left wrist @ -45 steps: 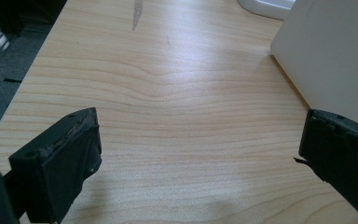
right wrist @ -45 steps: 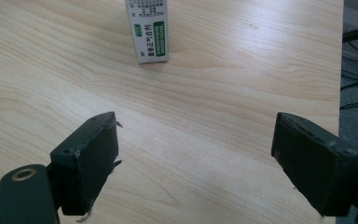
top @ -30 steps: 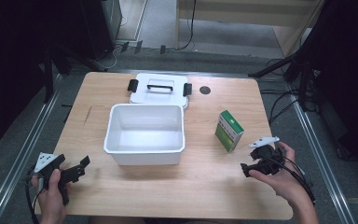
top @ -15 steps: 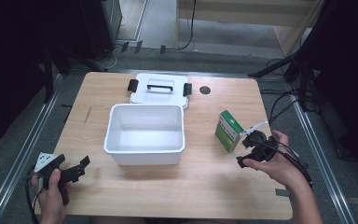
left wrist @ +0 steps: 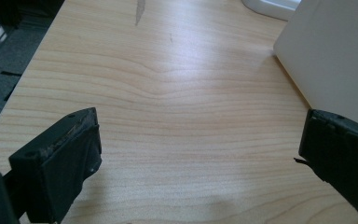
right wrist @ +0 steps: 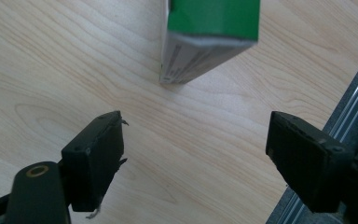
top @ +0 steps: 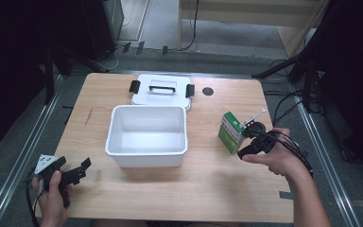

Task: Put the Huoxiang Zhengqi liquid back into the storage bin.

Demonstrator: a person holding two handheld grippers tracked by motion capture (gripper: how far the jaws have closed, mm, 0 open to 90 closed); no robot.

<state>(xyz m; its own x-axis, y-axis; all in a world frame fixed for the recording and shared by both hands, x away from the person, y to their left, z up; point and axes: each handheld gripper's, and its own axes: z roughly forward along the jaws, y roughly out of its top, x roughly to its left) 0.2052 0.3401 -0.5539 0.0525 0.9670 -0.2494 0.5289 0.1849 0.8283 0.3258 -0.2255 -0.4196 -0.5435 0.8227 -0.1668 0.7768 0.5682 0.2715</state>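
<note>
A small green and white box (top: pixel 230 132) stands on the wooden table (top: pixel 208 189), right of the white bin (top: pixel 146 160). My right gripper (top: pixel 244 141) is just right of the box and points at it. In the right gripper view the box (right wrist: pixel 209 37) stands ahead of the jaw tips, and my right gripper (right wrist: pixel 193 123) is open. Its jaws have just been closing a little, with bare wood and no object between them. My left gripper (top: pixel 73 163) rests near the table's front left corner. In its own view my left gripper (left wrist: pixel 200 116) is open over bare wood.
The bin's white lid (top: pixel 160 90), with a black handle and two black latches, lies behind the bin. A dark round spot (top: pixel 208 91) sits in the tabletop near the back. A metal rail (right wrist: pixel 354 93) runs along the table's right edge. The bin's wall (left wrist: pixel 335 56) stands close to the left gripper.
The right hand has moved left and away from the front edge, up to the green box. The left hand and gripper have stayed where they were.
</note>
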